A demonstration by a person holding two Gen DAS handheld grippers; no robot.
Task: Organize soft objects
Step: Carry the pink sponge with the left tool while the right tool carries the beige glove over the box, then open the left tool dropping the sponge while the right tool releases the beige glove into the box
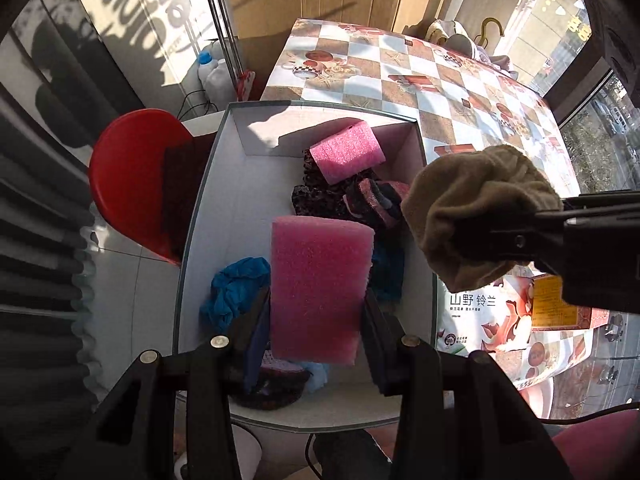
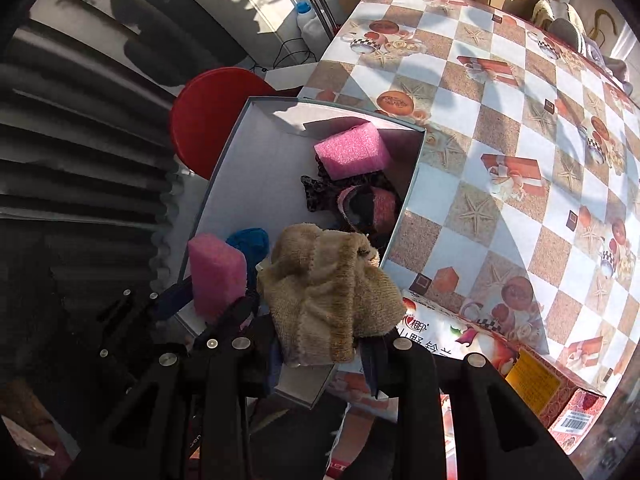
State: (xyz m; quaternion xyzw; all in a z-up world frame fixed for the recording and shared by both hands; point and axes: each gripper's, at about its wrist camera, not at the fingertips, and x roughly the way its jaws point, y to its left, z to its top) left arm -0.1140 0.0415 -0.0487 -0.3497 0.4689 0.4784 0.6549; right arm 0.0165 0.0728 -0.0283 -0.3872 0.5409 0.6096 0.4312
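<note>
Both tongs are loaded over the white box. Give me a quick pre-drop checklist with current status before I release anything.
1. Left tongs grip the pink foam block: ok, pinched from both sides.
2. Right tongs hold the tan knit cloth: ok.
3. Foam block is over the white box: ok.
4. Tan cloth is over the box: cannot tell; it hangs near the box's table-side edge.
5. Free space inside: ok, bare floor along the wall by the red stool.
6. The two tongs stay apart: ok, a gap shows between them.

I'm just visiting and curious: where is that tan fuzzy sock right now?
The tan sock is pinched in the right gripper, over the white box's right edge, beside the pink foam block held by the left gripper.
</note>
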